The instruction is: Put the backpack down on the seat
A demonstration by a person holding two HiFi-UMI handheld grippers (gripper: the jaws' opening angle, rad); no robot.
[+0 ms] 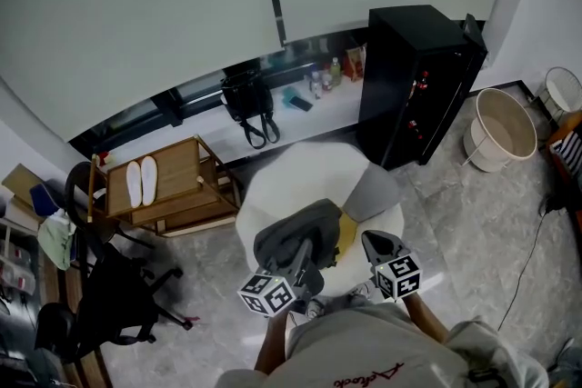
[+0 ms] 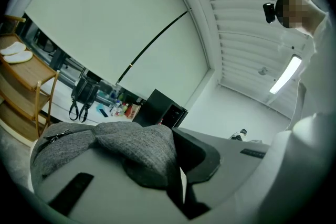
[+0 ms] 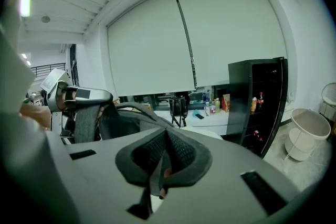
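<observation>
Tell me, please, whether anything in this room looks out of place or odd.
Nothing is spilled or broken. Small oddities only: white slippers lie on top of the wooden rack, and a black bag sits on the window ledge among bottles. The grey backpack hangs bunched, held by the left gripper and right gripper.
</observation>
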